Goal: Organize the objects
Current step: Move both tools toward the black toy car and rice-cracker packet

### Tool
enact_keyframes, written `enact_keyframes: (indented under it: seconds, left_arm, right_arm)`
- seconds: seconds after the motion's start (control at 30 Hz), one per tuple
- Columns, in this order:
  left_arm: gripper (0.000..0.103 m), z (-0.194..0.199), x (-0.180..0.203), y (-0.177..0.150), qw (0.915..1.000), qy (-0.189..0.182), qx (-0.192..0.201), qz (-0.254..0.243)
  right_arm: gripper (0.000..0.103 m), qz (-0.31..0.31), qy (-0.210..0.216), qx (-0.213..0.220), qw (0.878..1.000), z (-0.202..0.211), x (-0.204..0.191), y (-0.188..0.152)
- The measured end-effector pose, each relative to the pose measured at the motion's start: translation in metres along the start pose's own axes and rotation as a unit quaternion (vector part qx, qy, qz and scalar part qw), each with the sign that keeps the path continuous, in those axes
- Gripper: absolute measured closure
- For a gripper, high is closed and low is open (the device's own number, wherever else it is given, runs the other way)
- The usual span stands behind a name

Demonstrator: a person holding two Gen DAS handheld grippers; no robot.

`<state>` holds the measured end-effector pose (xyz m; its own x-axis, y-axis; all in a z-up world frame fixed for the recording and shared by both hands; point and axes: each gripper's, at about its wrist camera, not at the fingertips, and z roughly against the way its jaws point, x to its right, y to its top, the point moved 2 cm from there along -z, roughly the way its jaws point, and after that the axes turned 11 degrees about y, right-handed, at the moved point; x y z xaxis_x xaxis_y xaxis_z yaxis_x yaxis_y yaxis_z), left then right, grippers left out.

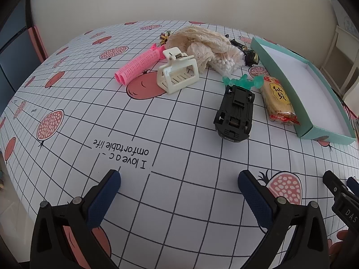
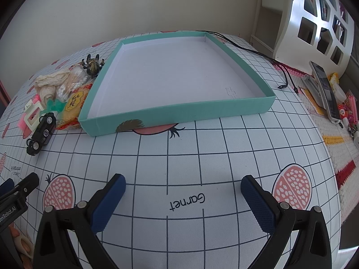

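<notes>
Left gripper, jaws spread wide and holding nothing, above the gridded tablecloth near the printed line "I love a comfortable life". Right gripper, likewise spread and empty, above the word "Garnet". Blue ribbed pads on each finger.

Teal shallow box, white inside and with nothing in it, ahead of the right gripper (front wall overlapping a printed fruit). Loose objects clustered along the box's left side:

- black toy car, overturned, underside up, nearest the left gripper;
- packaged rice crackers, yellow wrapper with red ends, lying alongside the box wall, just beside the car;
- green translucent plastic piece, at the car's far end;
- cream hair claw clip, on a printed red fruit;
- pink hair roller, touching the clip's far side;
- bag of cotton swabs, partly under a cream lace fabric;
- dark beetle-like toy, by the box's far left corner;
- small gold-and-dark item, too small to identify.

Black cables trailing past the box's right side; white lattice shelf beyond.
</notes>
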<state>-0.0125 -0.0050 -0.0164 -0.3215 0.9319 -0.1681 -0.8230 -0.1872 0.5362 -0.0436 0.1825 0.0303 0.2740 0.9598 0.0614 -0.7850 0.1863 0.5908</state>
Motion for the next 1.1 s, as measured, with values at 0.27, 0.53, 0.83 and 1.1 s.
enact_keyframes:
  seconds: [0.27,0.53,0.83,1.1]
  left_arm:
    - [0.0,0.0,0.0,0.0,1.0,0.004,0.0,0.004]
    - [0.0,0.004,-0.004,0.006,0.9994,-0.01,-0.021,0.026]
    - [0.0,0.04,-0.017,0.053,0.9986,-0.022,-0.007,0.048]
    - [0.0,0.056,-0.029,0.099,0.999,-0.016,-0.021,0.035]
  right_arm:
    - [0.0,0.0,0.001,0.002,1.0,0.002,-0.001,-0.002]
    - [0.001,0.008,0.004,-0.012,1.0,0.006,-0.006,0.012]
    - [0.001,0.022,0.055,-0.006,0.998,0.036,-0.039,0.052]
    - [0.001,0.038,0.092,-0.008,0.995,0.058,-0.072,0.099]
